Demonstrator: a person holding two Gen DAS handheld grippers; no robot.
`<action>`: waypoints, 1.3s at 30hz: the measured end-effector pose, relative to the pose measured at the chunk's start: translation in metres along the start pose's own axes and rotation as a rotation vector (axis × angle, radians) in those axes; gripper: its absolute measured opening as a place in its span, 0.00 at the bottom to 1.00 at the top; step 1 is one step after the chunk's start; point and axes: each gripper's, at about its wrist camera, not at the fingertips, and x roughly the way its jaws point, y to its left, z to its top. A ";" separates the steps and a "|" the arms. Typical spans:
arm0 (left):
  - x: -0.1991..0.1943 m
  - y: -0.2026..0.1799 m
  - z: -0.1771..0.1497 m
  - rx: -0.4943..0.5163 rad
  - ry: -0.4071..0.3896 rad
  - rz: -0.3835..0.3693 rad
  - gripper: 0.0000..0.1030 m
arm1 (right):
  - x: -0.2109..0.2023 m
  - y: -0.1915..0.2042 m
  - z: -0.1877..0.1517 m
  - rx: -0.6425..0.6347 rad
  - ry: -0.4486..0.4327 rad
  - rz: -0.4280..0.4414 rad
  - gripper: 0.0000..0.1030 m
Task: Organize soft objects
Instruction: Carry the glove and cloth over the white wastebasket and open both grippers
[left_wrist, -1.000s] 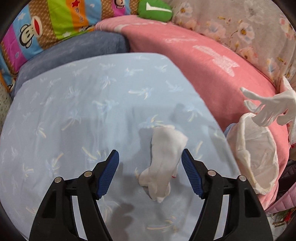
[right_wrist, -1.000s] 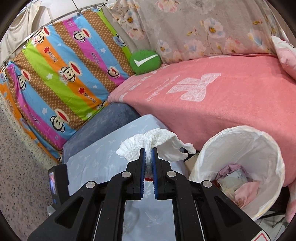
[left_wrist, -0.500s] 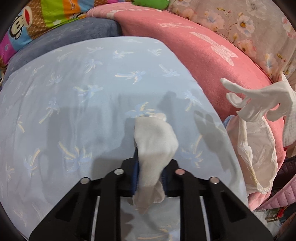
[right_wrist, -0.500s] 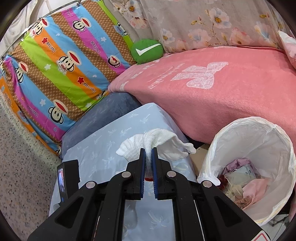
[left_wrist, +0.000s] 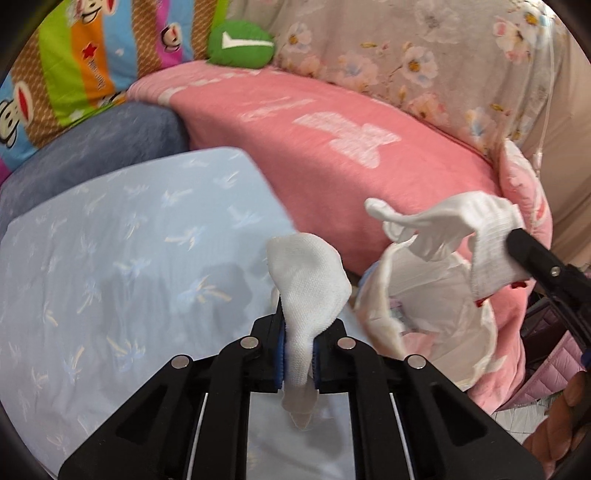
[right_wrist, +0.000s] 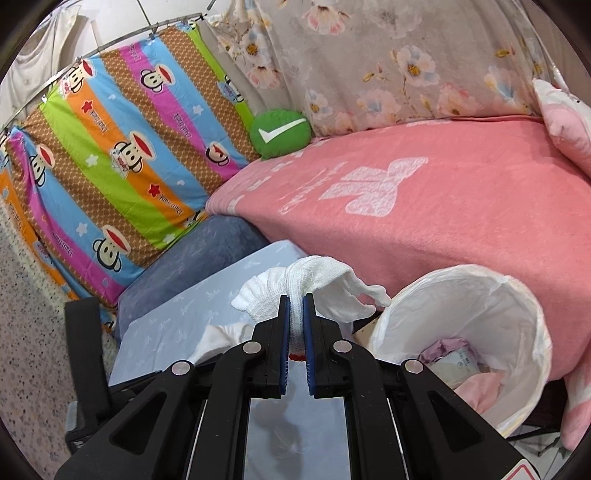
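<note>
White glove (left_wrist: 306, 284) is sitting pinched in left hand-held gripper (left_wrist: 298, 356), whose jaws have just been closing, now lifted off bench (left_wrist: 110, 258); right hand-held gripper (right_wrist: 296, 325) is clamping second glove (right_wrist: 314, 288).

On the striped monkey-print cloth (right_wrist: 122, 162), at ten o'clock in the right wrist view, we read small script repeated along the stripes, seemingly "Paul Frank", though too small for us to be sure. The green round cushion (right_wrist: 280, 136) at twelve o'clock carries a white check mark. The pink blanket (right_wrist: 424, 206) bears large white lettering toward two o'clock; we cannot read it.
</note>
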 end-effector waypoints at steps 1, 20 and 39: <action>-0.004 -0.008 0.003 0.016 -0.012 -0.012 0.10 | -0.005 -0.004 0.003 0.002 -0.011 -0.005 0.07; -0.022 -0.105 0.029 0.213 -0.093 -0.191 0.10 | -0.072 -0.069 0.033 0.065 -0.144 -0.117 0.07; -0.025 -0.122 0.036 0.230 -0.166 -0.167 0.62 | -0.073 -0.081 0.041 0.066 -0.159 -0.148 0.18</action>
